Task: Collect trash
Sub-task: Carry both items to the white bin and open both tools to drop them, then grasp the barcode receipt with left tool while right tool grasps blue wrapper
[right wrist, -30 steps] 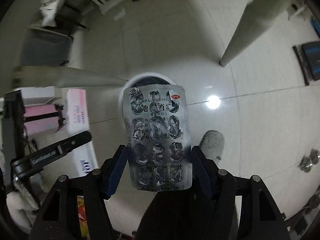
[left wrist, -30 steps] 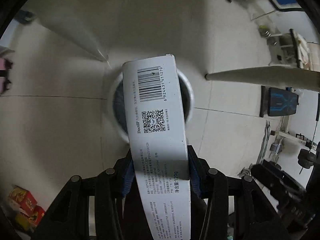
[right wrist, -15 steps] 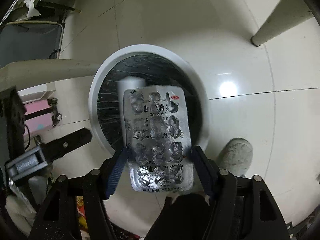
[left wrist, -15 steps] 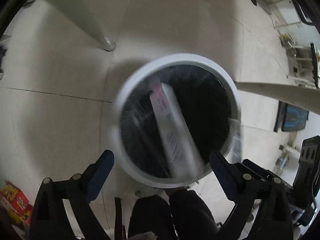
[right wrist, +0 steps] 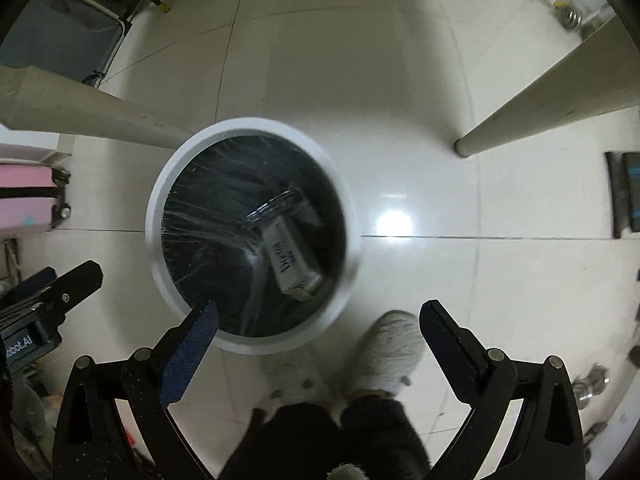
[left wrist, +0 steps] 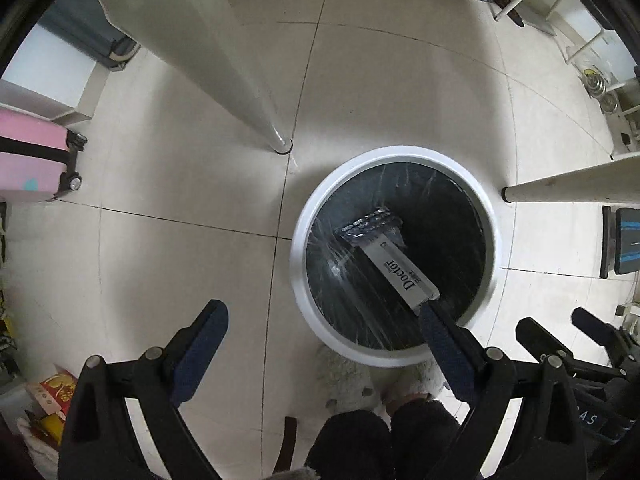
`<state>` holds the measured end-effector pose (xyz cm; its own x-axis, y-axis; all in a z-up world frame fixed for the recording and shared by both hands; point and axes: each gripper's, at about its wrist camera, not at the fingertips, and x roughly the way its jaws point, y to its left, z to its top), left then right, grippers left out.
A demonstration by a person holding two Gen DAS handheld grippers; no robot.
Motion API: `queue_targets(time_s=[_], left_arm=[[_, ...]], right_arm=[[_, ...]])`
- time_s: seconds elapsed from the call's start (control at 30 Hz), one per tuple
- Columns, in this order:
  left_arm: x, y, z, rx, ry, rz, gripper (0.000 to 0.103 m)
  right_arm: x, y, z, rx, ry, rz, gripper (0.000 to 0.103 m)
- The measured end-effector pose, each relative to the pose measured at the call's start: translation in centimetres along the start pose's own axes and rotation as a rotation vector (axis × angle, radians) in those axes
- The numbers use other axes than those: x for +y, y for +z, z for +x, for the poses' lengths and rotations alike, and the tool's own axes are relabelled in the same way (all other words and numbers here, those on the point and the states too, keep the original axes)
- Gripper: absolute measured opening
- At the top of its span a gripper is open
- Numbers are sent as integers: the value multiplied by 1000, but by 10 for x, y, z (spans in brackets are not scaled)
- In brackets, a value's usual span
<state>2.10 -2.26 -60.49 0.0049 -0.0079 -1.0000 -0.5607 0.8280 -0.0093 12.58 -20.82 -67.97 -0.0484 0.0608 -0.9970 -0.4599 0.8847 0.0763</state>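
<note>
Gleaming pale floor tiles (right wrist: pixel 400 80) surround the white-rimmed bin (right wrist: pixel 160 184).

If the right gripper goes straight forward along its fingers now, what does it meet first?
Probably the white trash bin: the open right gripper points at its near rim, though depth is unclear; beside it is bare floor tile.

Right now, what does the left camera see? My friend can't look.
A round white bin with a black liner holds a long white "Doctor" box and a silvery pill sheet. The left gripper hangs open above the pale tiled floor.
</note>
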Motion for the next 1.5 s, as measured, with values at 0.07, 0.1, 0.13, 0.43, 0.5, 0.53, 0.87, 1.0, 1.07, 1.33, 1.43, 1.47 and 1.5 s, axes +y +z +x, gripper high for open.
queue_targets(time_s=[0.07, 0.1, 0.13, 0.43, 0.5, 0.53, 0.87, 1.0, 1.07, 1.33, 1.43, 1.47, 1.5], left_arm=[[4, 0, -9, -6, 6, 3, 98], [4, -2, -19, -10, 11, 5, 98], [-2, -5, -16, -15, 14, 5, 98], [-1, -37, -96, -18, 1, -23, 98], [2, -44, -120, -22, -4, -31, 98], [4, -48, -138, -26, -6, -29, 98], [10, -66, -287, -111, 13, -6, 98], [4, -45, -336, -177, 3, -36, 98], [-3, -29, -352, -214, 3, -41, 98], [-43, 82, -376, -229, 5, -107, 100], [-61, 130, -371, -187, 15, -146, 100], [-67, 149, -366, -163, 20, -166, 100], [-73, 165, -361, -139, 19, -183, 100]], right_arm=[[1, -3, -14, -11, -24, -9, 102], [2, -4, -20, -14, -30, -14, 102], [2, -6, -28, -16, -33, -18, 102], [13, -29, -125, -59, -43, -61, 102], [16, -36, -153, -59, -28, -64, 102], [18, -39, -168, -59, -26, -67, 102], [33, -61, -338, -85, 34, -14, 102], [25, -41, -403, -120, 29, 12, 102], [13, -16, -441, -157, 6, 16, 102], [-51, 110, -504, -274, -15, 170, 102], [-69, 171, -492, -280, -12, 210, 101], [-75, 192, -485, -270, -5, 223, 99], [-78, 205, -475, -257, 1, 231, 96]])
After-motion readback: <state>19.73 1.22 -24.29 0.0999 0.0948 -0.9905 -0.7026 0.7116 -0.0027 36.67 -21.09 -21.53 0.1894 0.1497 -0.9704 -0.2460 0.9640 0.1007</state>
